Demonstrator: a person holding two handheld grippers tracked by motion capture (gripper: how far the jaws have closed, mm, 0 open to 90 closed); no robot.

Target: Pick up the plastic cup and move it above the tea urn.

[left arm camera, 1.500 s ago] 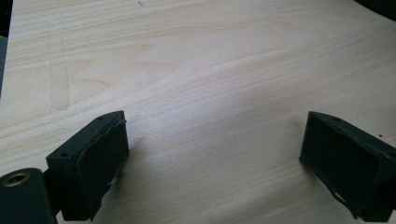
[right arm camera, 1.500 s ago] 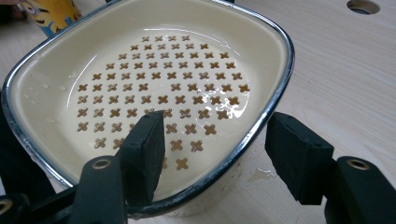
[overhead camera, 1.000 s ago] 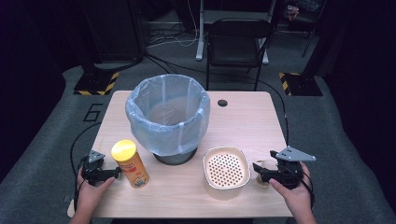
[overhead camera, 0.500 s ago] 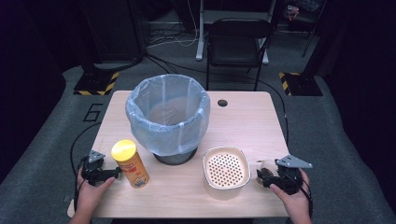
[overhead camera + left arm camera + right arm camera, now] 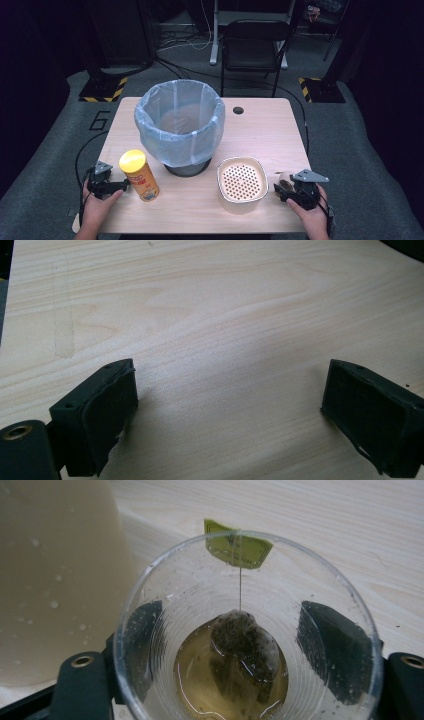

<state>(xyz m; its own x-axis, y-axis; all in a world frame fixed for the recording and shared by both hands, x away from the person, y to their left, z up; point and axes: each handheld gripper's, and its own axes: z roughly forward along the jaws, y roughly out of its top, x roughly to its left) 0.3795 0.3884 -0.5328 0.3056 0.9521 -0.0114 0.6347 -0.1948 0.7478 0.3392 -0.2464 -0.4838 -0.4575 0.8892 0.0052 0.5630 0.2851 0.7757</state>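
Note:
A clear plastic cup point(image 5: 240, 595) holds a little tea and a used tea bag point(image 5: 245, 650), whose green tag point(image 5: 237, 547) hangs over the far rim. My right gripper point(image 5: 240, 647) has just been closing, and its two black pads press the cup's sides from left and right. In the high view the cup point(image 5: 286, 179) stands at the table's front right with my right gripper point(image 5: 281, 189) on it. At the front left my left gripper point(image 5: 119, 186) rests open beside a yellow-lidded chips can point(image 5: 140, 175). Bare wood lies between the left gripper's point(image 5: 227, 410) jaws.
A bin lined with a pale blue bag point(image 5: 180, 125) stands mid-table. A cream container with a perforated insert point(image 5: 241, 184) sits just left of the cup, close to its wall point(image 5: 55, 570). A cable hole point(image 5: 238, 110) is at the back, a chair point(image 5: 255, 45) beyond.
My right gripper has come down to table level and closed its jaws around the cup. The left gripper and the can have stayed put.

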